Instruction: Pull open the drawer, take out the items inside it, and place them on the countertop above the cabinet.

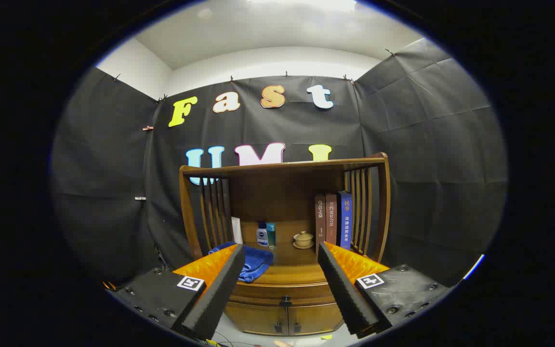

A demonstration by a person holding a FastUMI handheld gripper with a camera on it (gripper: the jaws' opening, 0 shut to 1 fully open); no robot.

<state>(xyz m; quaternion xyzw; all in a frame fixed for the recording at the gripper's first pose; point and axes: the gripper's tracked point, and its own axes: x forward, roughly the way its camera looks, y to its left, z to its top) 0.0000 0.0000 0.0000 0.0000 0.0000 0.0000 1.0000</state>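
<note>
The wooden cabinet stands ahead, drawer closed; the gripper hangs apart from it, jaws spread — approaching off-centre could miss the small knob.

Gripper jaws wide apart, empty

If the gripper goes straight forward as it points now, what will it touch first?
Probably the wooden cabinet: the open gripper aims at its countertop, near the blue towel, above the closed drawer. Depth is unclear, and the way there looks free.
</note>
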